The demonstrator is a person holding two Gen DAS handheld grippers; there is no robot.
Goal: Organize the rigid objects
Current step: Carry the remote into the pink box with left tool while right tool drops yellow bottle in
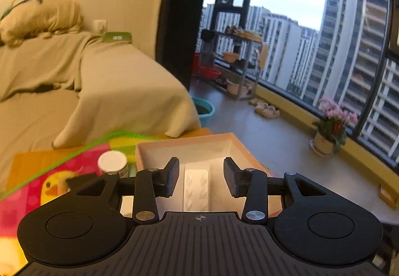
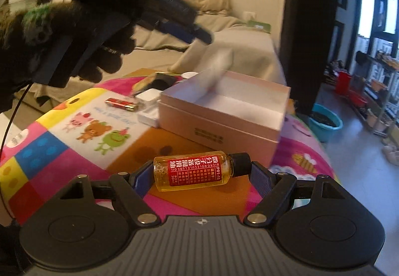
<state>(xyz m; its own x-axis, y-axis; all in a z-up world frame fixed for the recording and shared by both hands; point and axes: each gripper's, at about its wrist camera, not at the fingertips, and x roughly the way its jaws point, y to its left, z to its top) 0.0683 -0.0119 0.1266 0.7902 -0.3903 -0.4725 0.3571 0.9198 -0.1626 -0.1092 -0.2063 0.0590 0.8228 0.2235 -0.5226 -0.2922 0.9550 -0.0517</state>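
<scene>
Left wrist view only: white-lidded jar (image 1: 113, 162) at left on the colourful mat (image 1: 27, 196), just beside the pink box (image 1: 245, 151). Looking down into that box, a white blister pack (image 1: 196, 188) lies flat on the white floor inside, seen thru the gap of the left gripper (image 1: 201, 177). Its fingers (image 1: 172, 176) stand partly spread, nothing between the pads; the pack is well below them, not touched. Bed w/ beige cover behind, potted pink flowers (image 1: 333, 123) by the window at right.

Right wrist view only: gloved hand (image 2: 74, 34) w/ the left gripper raised at upper left, above the tabletop (image 2: 154, 146). On the mat, a red lighter (image 2: 121, 104) and a white block (image 2: 149, 107) sit left of the box, the block touching its side. A blurred white strip slants at the box's far rim; what it is, can't tell. Box interior otherwise looks bare from this angle.

Small oil bottle (image 2: 199, 171), yellow liquid, red label, black cap, lies crosswise in the right gripper (image 2: 202, 176); fingers (image 2: 259, 180) pinch it end to end, base at left pad, cap at right, in front of the box.
</scene>
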